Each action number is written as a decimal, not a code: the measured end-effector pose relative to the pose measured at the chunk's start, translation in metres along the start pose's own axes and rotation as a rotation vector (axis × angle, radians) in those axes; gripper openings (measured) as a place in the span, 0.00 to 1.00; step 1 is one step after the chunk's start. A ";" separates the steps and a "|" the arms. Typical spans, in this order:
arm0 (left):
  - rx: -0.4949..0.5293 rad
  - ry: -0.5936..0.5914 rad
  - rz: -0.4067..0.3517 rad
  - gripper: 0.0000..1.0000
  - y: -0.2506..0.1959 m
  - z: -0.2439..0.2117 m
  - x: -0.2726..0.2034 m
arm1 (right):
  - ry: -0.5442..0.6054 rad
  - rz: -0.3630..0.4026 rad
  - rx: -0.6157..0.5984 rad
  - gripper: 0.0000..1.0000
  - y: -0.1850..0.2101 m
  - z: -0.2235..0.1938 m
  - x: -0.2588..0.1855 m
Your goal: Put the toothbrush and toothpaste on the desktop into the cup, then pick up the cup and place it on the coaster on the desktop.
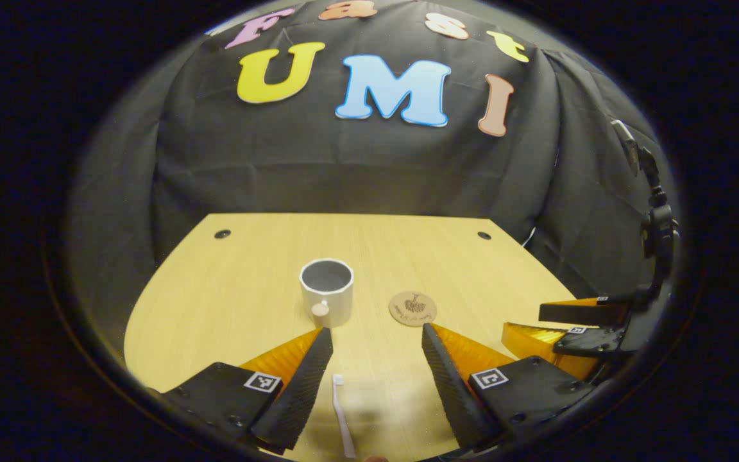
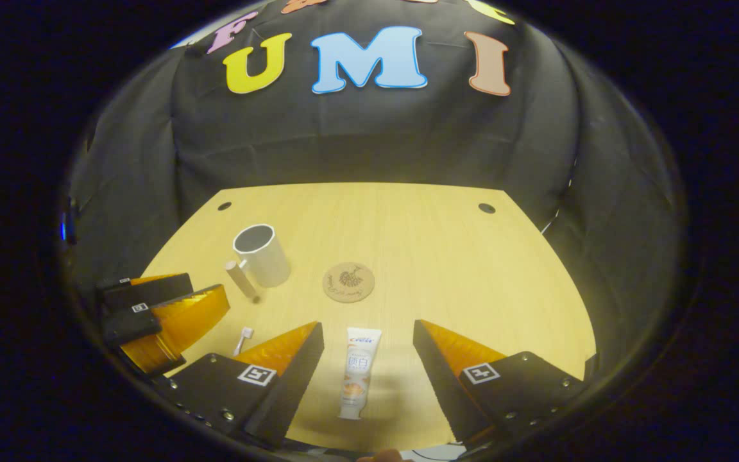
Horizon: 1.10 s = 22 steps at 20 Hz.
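A white toothbrush [image 1: 342,417] lies on the wooden desktop [image 1: 247,282] between the spread fingers of my left gripper [image 1: 377,338], which is open and hangs above it. The toothbrush head [image 2: 245,337] also peeks out in the right gripper view. A white toothpaste tube [image 2: 358,372] lies between the fingers of my right gripper [image 2: 368,330], also open. A white cup [image 1: 326,292] with a wooden handle stands upright further back, and shows as the cup [image 2: 262,255] in the right gripper view. A round cork coaster [image 1: 413,308] lies to its right, the same coaster [image 2: 349,282].
The other gripper [image 1: 591,333] sits at the right edge of the left gripper view, and the left one [image 2: 158,314] shows at the left of the right gripper view. Two cable holes [image 2: 487,208] mark the desktop's far corners. Black cloth walls surround the desk.
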<state>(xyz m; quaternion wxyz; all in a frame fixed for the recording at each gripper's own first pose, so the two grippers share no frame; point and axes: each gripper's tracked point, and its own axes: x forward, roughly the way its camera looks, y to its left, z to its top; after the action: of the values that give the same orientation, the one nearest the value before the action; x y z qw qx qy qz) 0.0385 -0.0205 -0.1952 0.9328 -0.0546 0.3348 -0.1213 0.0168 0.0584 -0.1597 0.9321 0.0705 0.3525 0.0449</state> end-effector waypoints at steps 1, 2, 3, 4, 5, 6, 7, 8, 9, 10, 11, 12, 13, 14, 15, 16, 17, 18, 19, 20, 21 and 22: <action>-0.021 0.020 0.002 0.99 0.001 -0.002 0.003 | 0.014 0.002 -0.001 0.90 0.000 -0.004 0.002; -0.036 0.038 0.009 0.99 0.004 -0.005 0.005 | 0.025 0.005 -0.002 0.90 0.000 -0.007 0.002; -0.049 0.058 0.021 0.85 0.009 -0.009 0.007 | 0.036 0.006 -0.004 0.90 0.001 -0.007 0.003; -0.064 0.080 0.030 0.92 0.013 -0.012 0.010 | 0.048 0.009 -0.006 0.90 0.001 -0.010 0.003; -0.079 0.106 0.040 0.85 0.017 -0.016 0.013 | 0.062 0.012 -0.007 0.90 0.001 -0.012 0.004; -0.094 0.133 0.047 0.92 0.020 -0.021 0.015 | 0.076 0.013 -0.009 0.90 0.000 -0.015 0.005; -0.107 0.162 0.049 0.92 0.022 -0.028 0.016 | 0.089 0.014 -0.012 0.90 0.001 -0.018 0.006; -0.118 0.195 0.053 0.92 0.024 -0.036 0.018 | 0.107 0.015 -0.016 0.90 0.001 -0.022 0.008; -0.122 0.232 0.059 0.92 0.026 -0.046 0.017 | 0.128 0.014 -0.018 0.90 0.001 -0.027 0.008; -0.121 0.264 0.066 0.92 0.029 -0.054 0.016 | 0.147 0.016 -0.019 0.90 0.001 -0.029 0.009; -0.119 0.291 0.071 0.92 0.028 -0.059 0.016 | 0.167 0.019 -0.018 0.90 0.002 -0.032 0.010; -0.118 0.317 0.072 0.93 0.028 -0.064 0.015 | 0.183 0.022 -0.015 0.90 0.003 -0.036 0.010; -0.118 0.344 0.073 0.93 0.029 -0.070 0.014 | 0.199 0.021 -0.011 0.90 0.003 -0.038 0.010; -0.120 0.369 0.076 0.93 0.030 -0.076 0.013 | 0.211 0.019 -0.007 0.90 0.003 -0.041 0.012; -0.124 0.394 0.079 0.93 0.031 -0.081 0.012 | 0.224 0.018 -0.003 0.90 0.003 -0.045 0.015; -0.130 0.421 0.084 0.93 0.032 -0.086 0.010 | 0.238 0.019 -0.001 0.90 0.003 -0.047 0.017; -0.135 0.448 0.089 0.93 0.033 -0.091 0.011 | 0.250 0.018 0.000 0.90 0.002 -0.050 0.020; -0.135 0.471 0.097 0.93 0.035 -0.094 0.009 | 0.263 0.017 0.000 0.90 0.002 -0.053 0.021; -0.133 0.493 0.106 0.93 0.036 -0.098 0.009 | 0.278 0.015 0.000 0.90 0.001 -0.057 0.022; -0.129 0.515 0.112 0.93 0.038 -0.100 0.007 | 0.293 0.014 0.002 0.90 0.001 -0.060 0.023; -0.124 0.538 0.117 0.94 0.038 -0.103 0.005 | 0.310 0.015 0.006 0.90 0.002 -0.064 0.025; -0.120 0.563 0.122 0.94 0.039 -0.106 0.003 | 0.331 0.018 0.013 0.90 0.003 -0.068 0.028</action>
<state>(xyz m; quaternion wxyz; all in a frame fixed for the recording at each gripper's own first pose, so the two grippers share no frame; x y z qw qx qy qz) -0.0193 0.0138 -0.2853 0.8039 -0.0535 0.5897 -0.0553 -0.0076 0.0716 -0.2275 0.8604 0.0714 0.5008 0.0620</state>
